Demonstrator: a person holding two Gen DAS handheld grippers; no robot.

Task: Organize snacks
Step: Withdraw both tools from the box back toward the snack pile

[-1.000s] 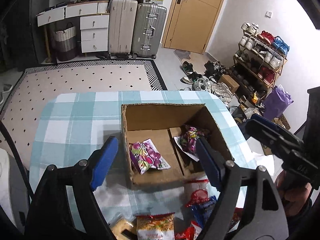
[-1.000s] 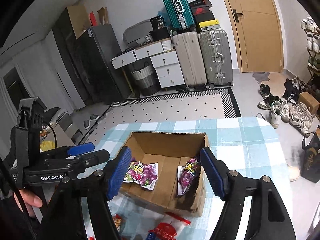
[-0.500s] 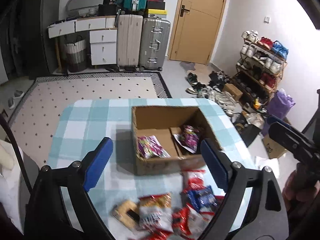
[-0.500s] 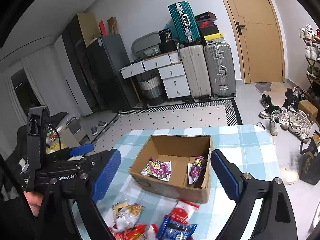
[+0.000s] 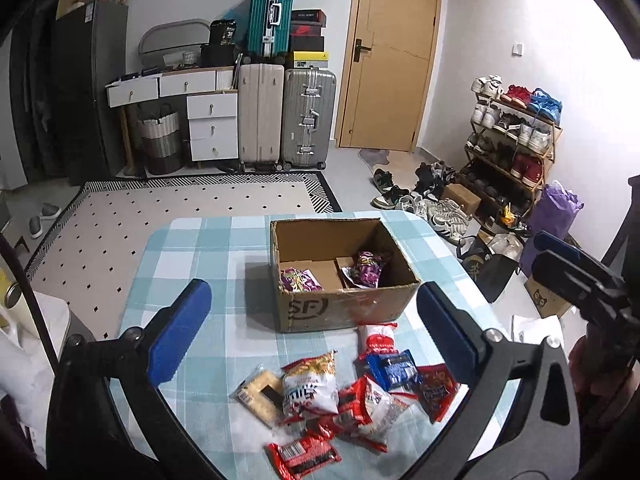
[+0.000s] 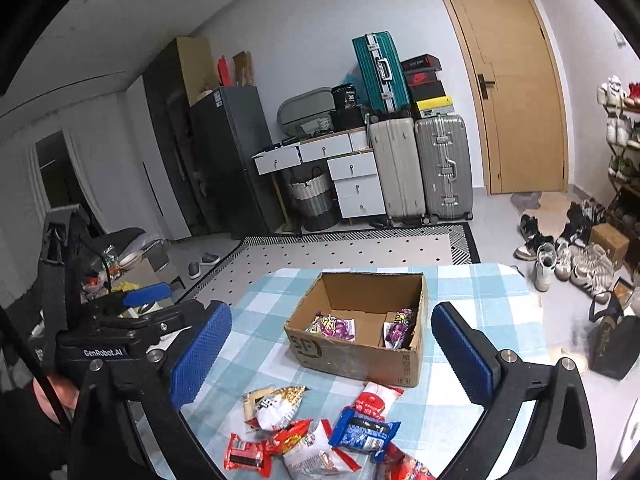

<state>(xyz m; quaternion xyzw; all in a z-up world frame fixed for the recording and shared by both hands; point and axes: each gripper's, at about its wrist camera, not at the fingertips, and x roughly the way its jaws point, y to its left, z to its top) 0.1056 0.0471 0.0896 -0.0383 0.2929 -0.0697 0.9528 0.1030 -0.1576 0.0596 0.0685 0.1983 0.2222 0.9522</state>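
The left claw (image 5: pixel 314 330) hangs above the near part of the counter (image 5: pixel 200 248) with its blue pads spread wide and nothing between them; its jaws have just been opening. The right claw (image 6: pixel 332 354) is likewise spread wide and empty, its jaws also just opened, and it hovers over the near edge of the counter. A cardboard box (image 5: pixel 344 308) stands near the far edge of the checked counter, toward its right side. Inside it lie two purple snack packets: one (image 5: pixel 298 280) flat against the left wall, the other (image 5: pixel 368 268) propped up at the right side, possibly leaning on an inner flap, though the view there is dim. In front of the box, by the near edge, a loose heap of snacks (image 5: pixel 344 396) lies on the cloth: a blue packet (image 6: pixel 366 430), several red ones, a white bag (image 5: pixel 308 388) and a pale cracker pack (image 5: pixel 260 396).
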